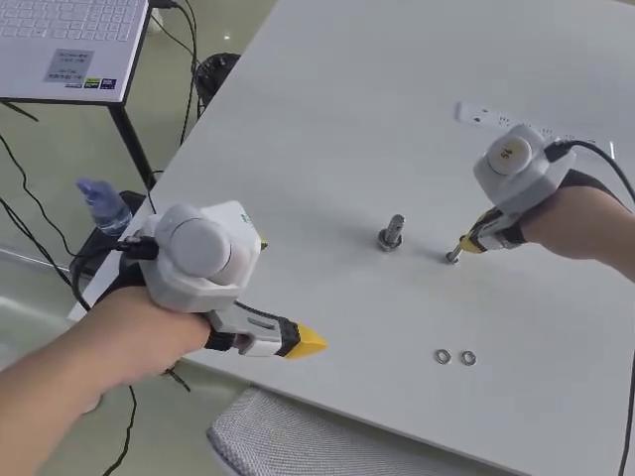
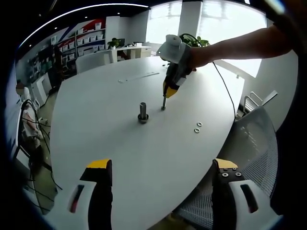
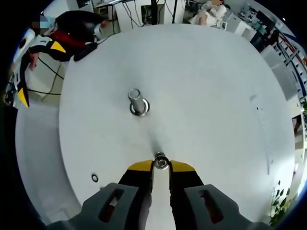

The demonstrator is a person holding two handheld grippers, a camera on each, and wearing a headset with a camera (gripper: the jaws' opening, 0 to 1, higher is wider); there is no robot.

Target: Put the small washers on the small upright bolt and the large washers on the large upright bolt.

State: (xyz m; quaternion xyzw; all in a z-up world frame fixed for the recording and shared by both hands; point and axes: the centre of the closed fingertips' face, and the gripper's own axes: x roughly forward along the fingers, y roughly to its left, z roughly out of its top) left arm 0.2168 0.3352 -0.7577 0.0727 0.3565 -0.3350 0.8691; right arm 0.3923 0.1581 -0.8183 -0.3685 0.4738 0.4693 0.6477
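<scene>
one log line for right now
left gripper open | right gripper tips at small bolt top | two washers loose on table

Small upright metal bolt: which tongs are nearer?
Right. The right tongs sit at the top of the small upright metal bolt; the left tongs hang open at the edge of the white table.

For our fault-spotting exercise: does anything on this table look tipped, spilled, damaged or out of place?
Nothing stands out. The large bolt and the small bolt both stand upright on the table, and two washers lie flat, side by side, near its front edge, not yet placed.
</scene>
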